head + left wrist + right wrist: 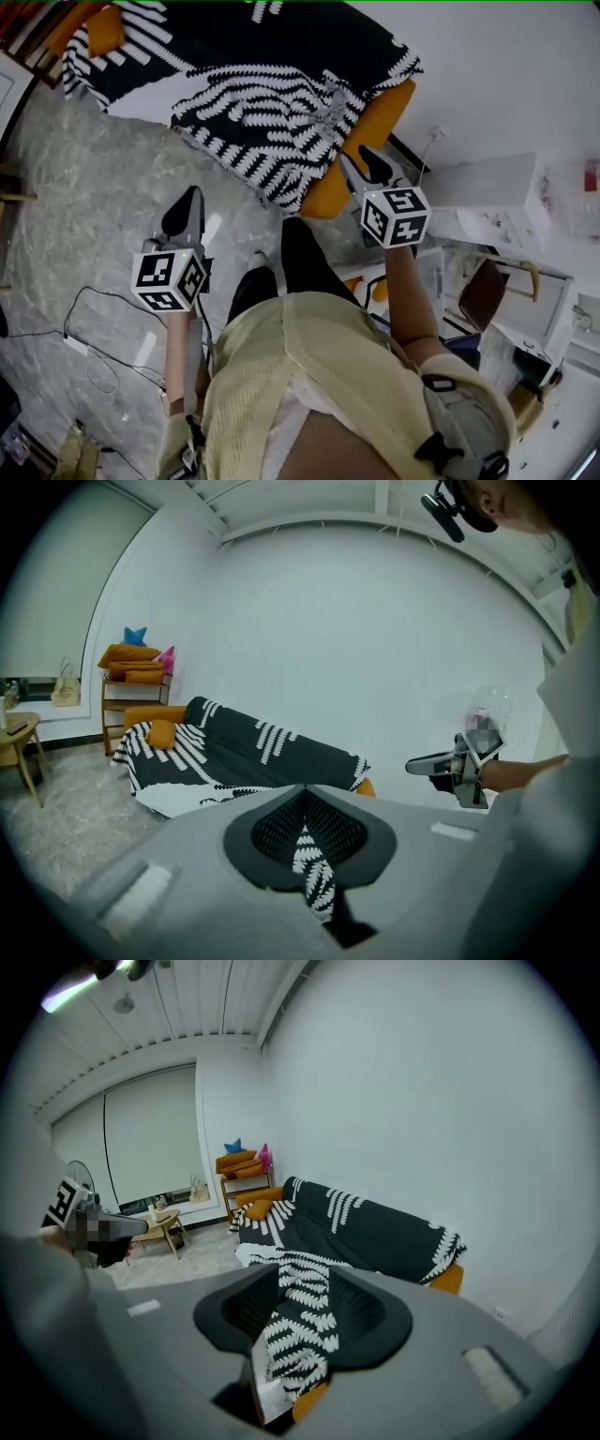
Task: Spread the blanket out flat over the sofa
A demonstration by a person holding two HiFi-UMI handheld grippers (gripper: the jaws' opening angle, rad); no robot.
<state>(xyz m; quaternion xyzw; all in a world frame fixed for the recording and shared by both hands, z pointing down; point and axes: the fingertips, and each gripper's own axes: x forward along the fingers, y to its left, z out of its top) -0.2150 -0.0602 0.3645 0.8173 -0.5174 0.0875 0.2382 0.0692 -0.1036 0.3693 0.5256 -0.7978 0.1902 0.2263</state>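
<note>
A black blanket (272,94) with white leaf stripes lies draped over the orange sofa (361,155), its front edge hanging toward the floor. An orange cushion (105,33) sits at the far end. My right gripper (361,161) hovers at the sofa's near arm, beside the blanket's corner, jaws apart with nothing pressed between them. The right gripper view shows blanket (366,1222) and orange sofa through the gap of the right gripper (291,1354). My left gripper (187,199) hangs over the floor, away from the sofa. In its own view the left gripper (314,874) shows a narrow gap, with the blanket (244,747) beyond.
A cable (94,337) trails over the marble floor at the left. White furniture (487,187) and a brown chair (483,291) crowd the right side. A wooden shelf (131,682) with orange cushions and a small table (19,733) stand past the sofa's far end.
</note>
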